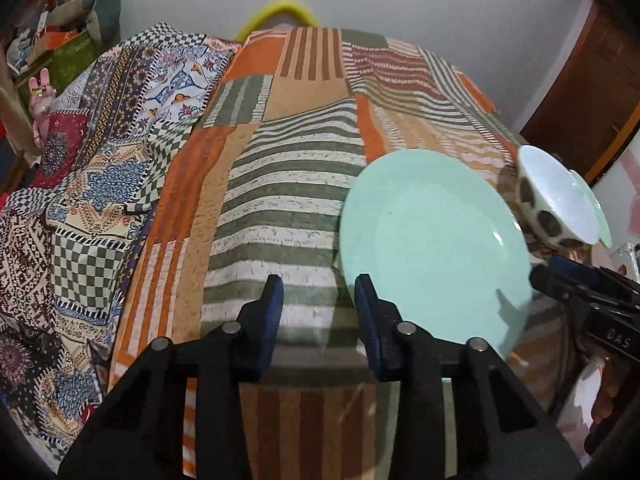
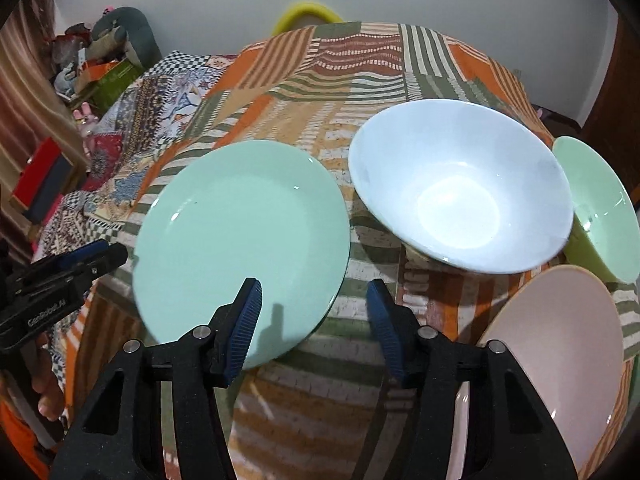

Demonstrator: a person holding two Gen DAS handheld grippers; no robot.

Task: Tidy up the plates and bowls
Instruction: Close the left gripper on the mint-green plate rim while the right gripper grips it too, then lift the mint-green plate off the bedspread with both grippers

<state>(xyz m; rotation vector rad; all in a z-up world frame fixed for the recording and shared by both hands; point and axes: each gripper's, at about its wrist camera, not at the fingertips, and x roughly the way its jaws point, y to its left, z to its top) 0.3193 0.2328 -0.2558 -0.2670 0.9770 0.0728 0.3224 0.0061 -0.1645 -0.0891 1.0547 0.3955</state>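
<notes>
A mint-green plate (image 2: 240,240) lies on the striped patchwork cloth (image 2: 360,92). My right gripper (image 2: 314,286) hovers over the plate's near right rim. It is open, one finger above the plate and the other above the cloth. To the right stand a white bowl (image 2: 460,192), a light green bowl (image 2: 600,208) and a pink dish (image 2: 560,340). My left gripper (image 1: 319,286) is open over the cloth just left of the plate (image 1: 436,248), holding nothing. The white bowl (image 1: 556,196) has dark spots on its outside. Each gripper shows in the other's view: the left gripper (image 2: 100,256) and the right gripper (image 1: 560,276).
A second cloth with checks and blue motifs (image 1: 100,184) lies bunched at the left. Beyond it sit a pink rabbit figure (image 1: 40,100) and cluttered boxes (image 1: 68,44). A yellow curved thing (image 1: 280,12) rises behind the far edge. A wooden door (image 1: 592,92) stands at the right.
</notes>
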